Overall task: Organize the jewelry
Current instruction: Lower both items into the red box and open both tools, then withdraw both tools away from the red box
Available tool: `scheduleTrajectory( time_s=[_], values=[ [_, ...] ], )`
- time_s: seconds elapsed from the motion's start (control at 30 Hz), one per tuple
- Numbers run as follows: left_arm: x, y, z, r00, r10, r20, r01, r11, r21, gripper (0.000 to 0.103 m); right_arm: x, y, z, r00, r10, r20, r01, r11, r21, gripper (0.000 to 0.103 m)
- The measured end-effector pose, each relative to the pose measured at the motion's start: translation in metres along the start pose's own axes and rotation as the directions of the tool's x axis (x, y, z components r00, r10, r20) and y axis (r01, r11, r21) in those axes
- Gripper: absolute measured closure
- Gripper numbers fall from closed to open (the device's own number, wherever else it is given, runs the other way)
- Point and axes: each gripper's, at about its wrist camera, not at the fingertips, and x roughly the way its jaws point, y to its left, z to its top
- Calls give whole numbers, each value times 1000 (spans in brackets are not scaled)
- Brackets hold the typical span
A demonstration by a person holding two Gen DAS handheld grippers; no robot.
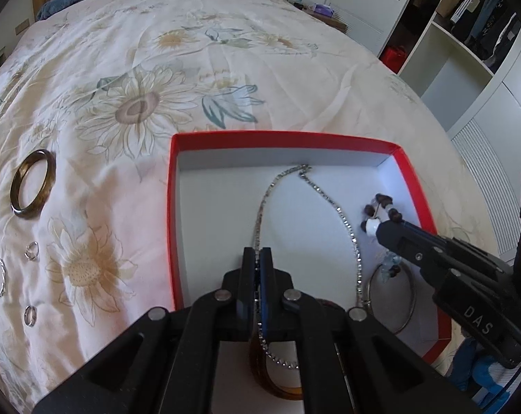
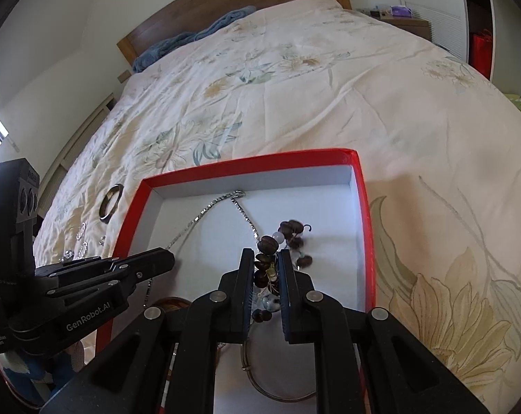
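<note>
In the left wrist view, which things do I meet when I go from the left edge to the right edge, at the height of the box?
Brown bangle → red box rim → silver chain, held in the left claw → bead bracelet, held in the right claw.

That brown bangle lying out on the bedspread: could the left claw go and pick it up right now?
Probably not yet. The left claw is shut on the silver chain over the red box; the way to the brown bangle looks clear.

Chain necklace [image 1: 329,203] and beaded bracelet [image 1: 377,212] lie in the box [image 1: 172,207] — bangle [image 1: 31,184] left, on bedspread [image 1: 226,69].
</note>
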Motion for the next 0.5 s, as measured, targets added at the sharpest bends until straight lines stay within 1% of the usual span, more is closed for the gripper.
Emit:
scheduleTrajectory(
  time_s=[0.03, 0.13, 0.17, 0.2, 0.27, 0.33, 0.5],
  values=[
    [-1, 0, 1, 1000, 1, 1, -1, 1000, -1, 99, 0, -1, 0, 1000, -1, -3, 1, 1000, 2, 88],
    [-3, -1, 1, 1000, -9, -4, 9, 1000, -4, 98, -1, -2, -2, 1000, -18, -8, 18, 1000, 5, 87],
    [-4, -1, 1, 1000, -8, -3, 8, 1000, -2, 96, -2, -2, -3, 1000, -21, -10, 21, 1000, 6, 85],
    [-6, -1, 1, 1000, -9, -1, 9, 1000, -1, 94, -3, -3, -3, 1000, -24, -12, 24, 1000, 8, 78],
    [-11, -1, 1, 1000, -11, 6, 11, 1000, -6, 83, -6, -3, -4, 999, -34, -12, 34, 999, 9, 70],
    [-21, 0, -2, 1000, -13, 21, 13, 1000, -10, 81, -15, -2, -7, 999, -43, -8, 43, 999, 9, 69],
    [-56, 2, -13, 998, -1, 70, 2, 1000, -18, 80, -44, 5, -13, 998, -62, 17, 62, 998, 17, 69]
  ],
)
